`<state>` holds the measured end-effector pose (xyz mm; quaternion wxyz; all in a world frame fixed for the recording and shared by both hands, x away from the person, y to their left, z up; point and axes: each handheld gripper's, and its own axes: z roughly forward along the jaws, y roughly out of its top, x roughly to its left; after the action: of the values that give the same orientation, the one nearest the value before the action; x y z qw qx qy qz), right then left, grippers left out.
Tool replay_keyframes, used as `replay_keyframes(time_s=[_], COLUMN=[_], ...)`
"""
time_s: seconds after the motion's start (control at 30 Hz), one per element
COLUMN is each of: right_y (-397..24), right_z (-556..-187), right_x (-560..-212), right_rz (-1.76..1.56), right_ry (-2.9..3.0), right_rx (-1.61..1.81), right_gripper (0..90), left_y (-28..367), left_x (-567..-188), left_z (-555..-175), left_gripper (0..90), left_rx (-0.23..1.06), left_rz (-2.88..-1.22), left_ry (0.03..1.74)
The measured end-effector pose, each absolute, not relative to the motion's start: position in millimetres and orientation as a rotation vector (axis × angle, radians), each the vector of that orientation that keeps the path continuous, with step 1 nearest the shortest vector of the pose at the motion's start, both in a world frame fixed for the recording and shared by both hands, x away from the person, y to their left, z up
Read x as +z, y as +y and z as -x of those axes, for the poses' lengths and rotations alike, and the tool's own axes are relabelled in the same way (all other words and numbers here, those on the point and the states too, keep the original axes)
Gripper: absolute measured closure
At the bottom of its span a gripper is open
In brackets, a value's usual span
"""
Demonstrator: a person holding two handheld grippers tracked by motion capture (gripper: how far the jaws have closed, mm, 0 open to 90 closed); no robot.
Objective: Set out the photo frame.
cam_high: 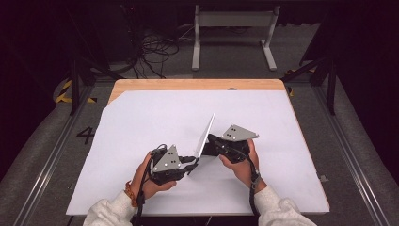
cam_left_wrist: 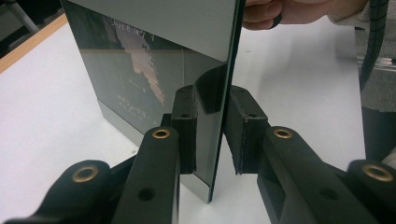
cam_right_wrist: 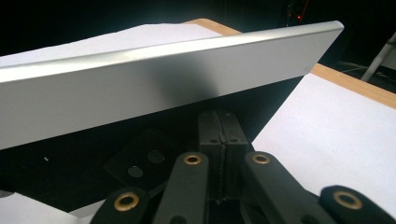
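thin silver glass-faced tablet (cam_left_wrist: pixel 154 74) on edge near counter (cam_high: pixel 141 122) front edge: stiff, slick, fragile. left hand-held gripper (cam_left_wrist: pixel 210 135) jaws apart astride its edge, no pinch; right hand-held gripper (cam_right_wrist: pixel 218 140) closed, empty. grip bezel, not glass.

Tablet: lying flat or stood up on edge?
On edge. The tablet stands tilted on the white sheet, lower edge down, its thin edge between the left gripper pads.

Lab or recording studio: dark curtained surroundings, tangled cables (cam_high: pixel 155 49) on grey carpet, metal floor rails (cam_high: pixel 348 146), hazard tape (cam_high: pixel 63 92), white-covered wooden surface (cam_high: pixel 141 87), a grey stand (cam_high: pixel 233 35).
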<state>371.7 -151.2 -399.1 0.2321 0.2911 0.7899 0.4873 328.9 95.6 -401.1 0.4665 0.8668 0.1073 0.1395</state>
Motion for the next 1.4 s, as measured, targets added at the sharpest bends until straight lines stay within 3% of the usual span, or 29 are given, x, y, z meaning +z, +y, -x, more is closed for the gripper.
replay_keyframes(time_s=[0.27,0.4,0.77,1.4], right_y=[-154.7,-158.8,-156.7,-150.1], right_z=[-369.4,-370.0,-377.6,-383.3], right_x=[-396.4,-395.2,-398.3,-398.4], right_rz=[-0.81,-0.816,-0.808,-0.79], right_ry=[2.151,2.147,2.15,2.159], right_rx=[1.333,1.332,1.356,1.346], right_gripper=[89.0,90.0,90.0,90.0], left_y=[110.8,121.0,106.9,94.1], left_x=[-397.1,-397.1,-411.6,-414.2], left_z=[-324.6,-324.2,-330.0,-327.4], left_gripper=[81.0,89.8,89.7,89.8], left_rx=[0.338,0.344,0.286,0.294], left_rz=[-2.128,-2.128,-2.152,-2.155], left_ry=[0.237,0.255,0.256,0.247])
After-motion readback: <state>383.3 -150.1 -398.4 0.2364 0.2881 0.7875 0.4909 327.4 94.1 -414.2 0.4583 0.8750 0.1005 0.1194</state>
